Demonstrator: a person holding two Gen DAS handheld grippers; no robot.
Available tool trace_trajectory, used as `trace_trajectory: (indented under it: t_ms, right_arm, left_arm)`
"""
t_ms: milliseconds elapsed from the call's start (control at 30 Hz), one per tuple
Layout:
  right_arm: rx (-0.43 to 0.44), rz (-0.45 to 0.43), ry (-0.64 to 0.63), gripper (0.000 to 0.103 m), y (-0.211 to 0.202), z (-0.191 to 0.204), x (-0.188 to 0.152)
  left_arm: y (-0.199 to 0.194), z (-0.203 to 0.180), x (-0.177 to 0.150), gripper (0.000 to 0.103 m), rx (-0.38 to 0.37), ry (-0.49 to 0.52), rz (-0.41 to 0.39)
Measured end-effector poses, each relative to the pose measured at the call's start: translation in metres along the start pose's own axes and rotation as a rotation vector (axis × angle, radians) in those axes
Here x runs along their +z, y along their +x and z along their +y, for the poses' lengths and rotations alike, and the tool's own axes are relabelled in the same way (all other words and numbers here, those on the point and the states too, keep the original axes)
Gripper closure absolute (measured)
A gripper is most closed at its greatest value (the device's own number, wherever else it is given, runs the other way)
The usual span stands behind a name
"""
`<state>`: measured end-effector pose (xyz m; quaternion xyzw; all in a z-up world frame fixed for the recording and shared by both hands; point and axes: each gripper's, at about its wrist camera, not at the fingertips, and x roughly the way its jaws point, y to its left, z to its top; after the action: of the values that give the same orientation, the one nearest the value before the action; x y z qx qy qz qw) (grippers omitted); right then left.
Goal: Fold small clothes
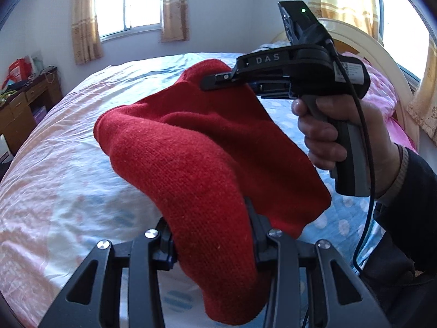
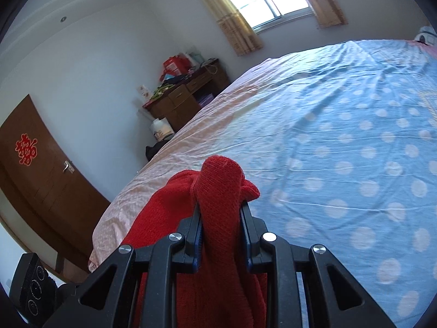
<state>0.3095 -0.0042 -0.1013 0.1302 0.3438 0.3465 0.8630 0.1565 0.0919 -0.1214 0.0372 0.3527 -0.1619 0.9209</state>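
Clamping red knit garment (image 1: pixel 196 164) above bed (image 1: pixel 68 164) | left gripper (image 1: pixel 213 246) gripped near fold | right gripper (image 1: pixel 218 82) pinched far edge | right hand (image 1: pixel 341 134) held handle

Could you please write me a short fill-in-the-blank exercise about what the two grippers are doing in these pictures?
1. The knitted woollen garment held by both grippers is ____ in colour.
2. The left gripper and the right gripper are both ____ on the garment.
3. The garment is held in the air above the ____ with the blue polka-dot and pink sheet.
4. The brown wooden door bears a ____ paper decoration.

Missing words: red; shut; bed; red
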Motion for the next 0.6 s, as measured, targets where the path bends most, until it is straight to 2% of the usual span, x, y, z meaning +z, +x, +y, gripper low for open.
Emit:
trace_trajectory:
  t_ms: [600]
  right_arm:
    - [0.045, 0.108, -0.108, 0.08, 0.071, 0.068, 0.009]
  left_arm:
    - [-0.025, 0.007, -0.03, 0.063, 0.082, -0.098, -0.033]
